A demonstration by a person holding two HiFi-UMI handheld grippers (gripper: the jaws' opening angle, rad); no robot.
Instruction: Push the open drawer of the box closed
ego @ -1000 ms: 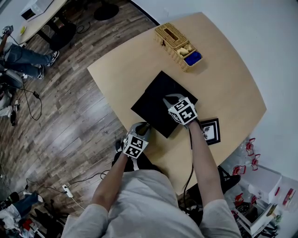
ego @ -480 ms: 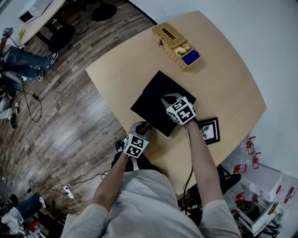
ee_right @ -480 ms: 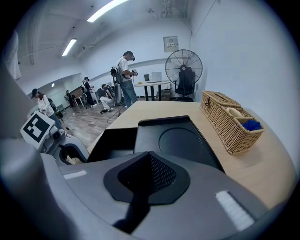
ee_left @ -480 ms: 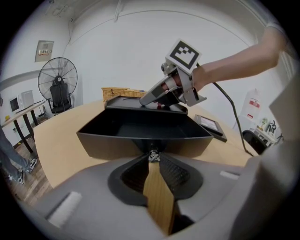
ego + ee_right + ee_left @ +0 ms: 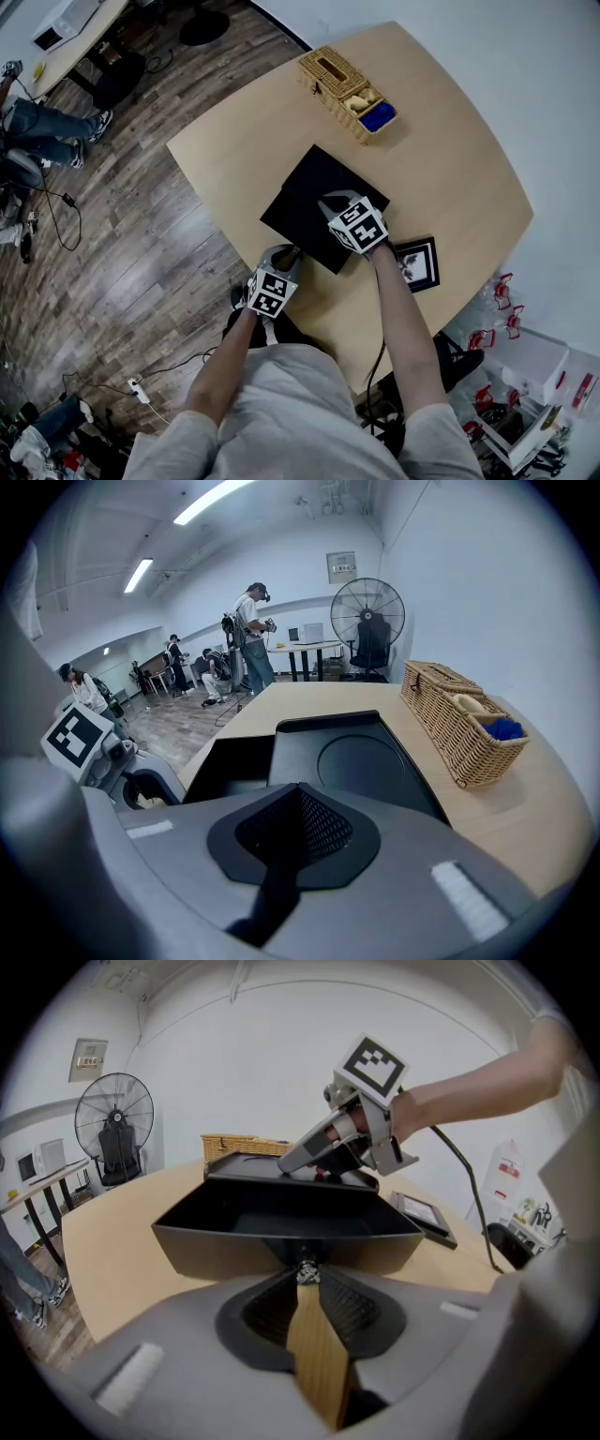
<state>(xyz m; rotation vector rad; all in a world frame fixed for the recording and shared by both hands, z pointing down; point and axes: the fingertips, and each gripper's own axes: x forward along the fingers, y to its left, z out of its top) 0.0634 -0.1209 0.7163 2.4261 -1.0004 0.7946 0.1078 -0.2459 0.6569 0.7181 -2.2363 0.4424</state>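
Observation:
A flat black box (image 5: 323, 183) lies mid-table with its drawer (image 5: 298, 246) pulled out toward me. In the left gripper view the open drawer (image 5: 281, 1218) is empty, and its small metal knob (image 5: 306, 1272) sits right at the tips of my left gripper (image 5: 306, 1279). The jaws are closed on that knob. The left gripper (image 5: 291, 253) is at the drawer's front. My right gripper (image 5: 330, 201) lies on the box top (image 5: 356, 757) with its fingers (image 5: 314, 1152) together and nothing between them.
A wicker basket (image 5: 347, 89) holding a blue thing and a yellow thing stands at the table's far side. A framed picture (image 5: 417, 264) lies right of the box. Beyond the table are a fan (image 5: 367, 616), desks and several people.
Only the head view has shifted slightly. Both grippers and the drawer keep their places.

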